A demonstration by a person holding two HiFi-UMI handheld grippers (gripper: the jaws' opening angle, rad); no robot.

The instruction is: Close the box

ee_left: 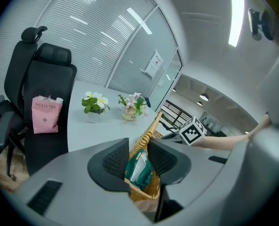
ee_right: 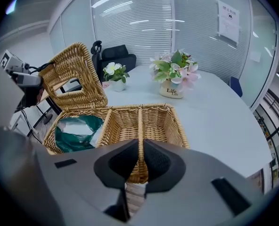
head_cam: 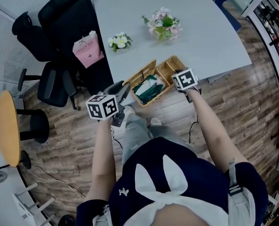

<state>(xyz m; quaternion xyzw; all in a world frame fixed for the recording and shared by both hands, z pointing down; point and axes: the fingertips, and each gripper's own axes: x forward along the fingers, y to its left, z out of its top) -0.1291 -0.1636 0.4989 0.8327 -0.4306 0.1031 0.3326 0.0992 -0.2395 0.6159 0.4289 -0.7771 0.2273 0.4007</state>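
My right gripper (ee_right: 141, 145) is pinched narrow on the near rim of the wicker box (ee_right: 164, 122), which sits straight ahead of it on the table (ee_right: 215, 121). My left gripper (ee_left: 139, 142) clasps the raised lid (ee_left: 151, 128) by its braided edge. A green packet (ee_left: 139, 169) lies in the compartment just beyond its jaws.

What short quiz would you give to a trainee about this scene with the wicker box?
1. True or false: the lid lies flat on the box.
2. What lies in the compartment under the raised lid? A. a green packet; B. a cup; C. a book.
3. Fill in: the right tongs are shut on the box's near ____.
Key: 1. false, the lid stands raised; 2. A; 3. rim.
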